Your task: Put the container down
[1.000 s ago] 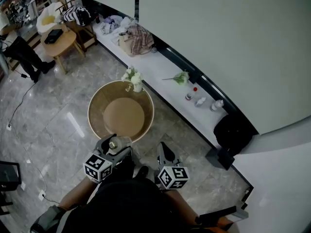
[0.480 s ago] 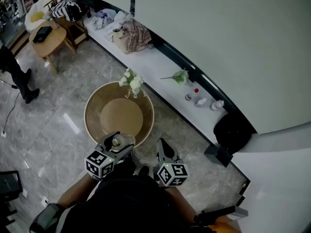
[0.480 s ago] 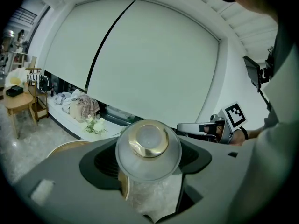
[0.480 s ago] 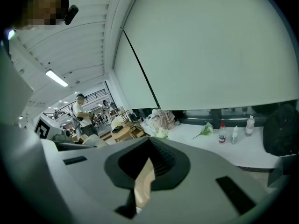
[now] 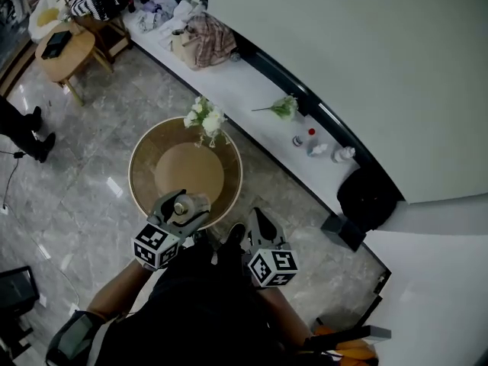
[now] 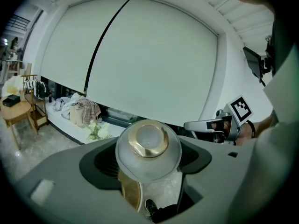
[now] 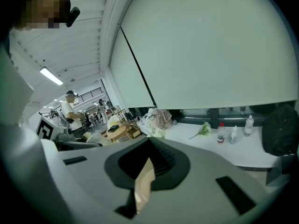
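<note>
container (image 6: 148, 146) body: mostly hidden | bystander (image 5: 17, 124): cut off left | bottles (image 5: 313, 142): labels unreadable

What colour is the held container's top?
The container has a gold top; left gripper view shows it best.

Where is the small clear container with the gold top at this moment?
In the head view, the container sits in the left claw at lower left, over the near edge of the round table, opposite the white flowers.
</note>
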`<action>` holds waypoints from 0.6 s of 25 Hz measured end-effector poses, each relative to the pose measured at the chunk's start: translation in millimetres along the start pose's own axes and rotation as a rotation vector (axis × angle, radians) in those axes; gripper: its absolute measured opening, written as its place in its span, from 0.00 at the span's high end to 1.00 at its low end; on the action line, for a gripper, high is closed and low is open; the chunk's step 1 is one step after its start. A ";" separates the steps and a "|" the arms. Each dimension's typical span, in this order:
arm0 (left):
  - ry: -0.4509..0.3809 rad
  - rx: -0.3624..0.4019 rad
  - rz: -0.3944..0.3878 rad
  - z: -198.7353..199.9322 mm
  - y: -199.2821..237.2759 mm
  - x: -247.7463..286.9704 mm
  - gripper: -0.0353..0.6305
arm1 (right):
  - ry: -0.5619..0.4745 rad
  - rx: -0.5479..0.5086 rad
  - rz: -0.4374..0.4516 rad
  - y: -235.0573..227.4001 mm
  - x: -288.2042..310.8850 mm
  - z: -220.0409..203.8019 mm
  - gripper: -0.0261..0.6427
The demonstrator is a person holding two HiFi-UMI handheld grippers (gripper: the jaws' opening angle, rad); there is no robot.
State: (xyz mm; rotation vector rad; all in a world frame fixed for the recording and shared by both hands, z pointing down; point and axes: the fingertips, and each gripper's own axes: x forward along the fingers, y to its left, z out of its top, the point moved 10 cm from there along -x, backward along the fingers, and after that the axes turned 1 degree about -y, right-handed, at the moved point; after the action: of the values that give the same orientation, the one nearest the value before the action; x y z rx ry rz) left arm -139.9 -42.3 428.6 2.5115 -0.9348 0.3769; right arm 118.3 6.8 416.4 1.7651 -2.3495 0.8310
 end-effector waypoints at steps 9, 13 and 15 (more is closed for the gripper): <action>0.042 0.103 0.071 -0.6 13.3 44.7 0.45 | 0.048 0.006 0.039 -30.3 35.9 -7.5 0.96; 0.073 0.165 0.092 -3.5 24.3 72.9 0.45 | 0.080 -0.008 0.058 -44.6 55.9 -16.8 0.96; 0.081 0.180 0.099 -5.6 31.6 86.6 0.45 | 0.091 0.001 0.066 -50.9 66.8 -22.4 0.96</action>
State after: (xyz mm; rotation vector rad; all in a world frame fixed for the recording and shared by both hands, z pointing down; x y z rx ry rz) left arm -97.9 -108.9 476.9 2.5939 -1.0365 0.6151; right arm 137.1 -49.8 479.6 1.6213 -2.3603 0.9012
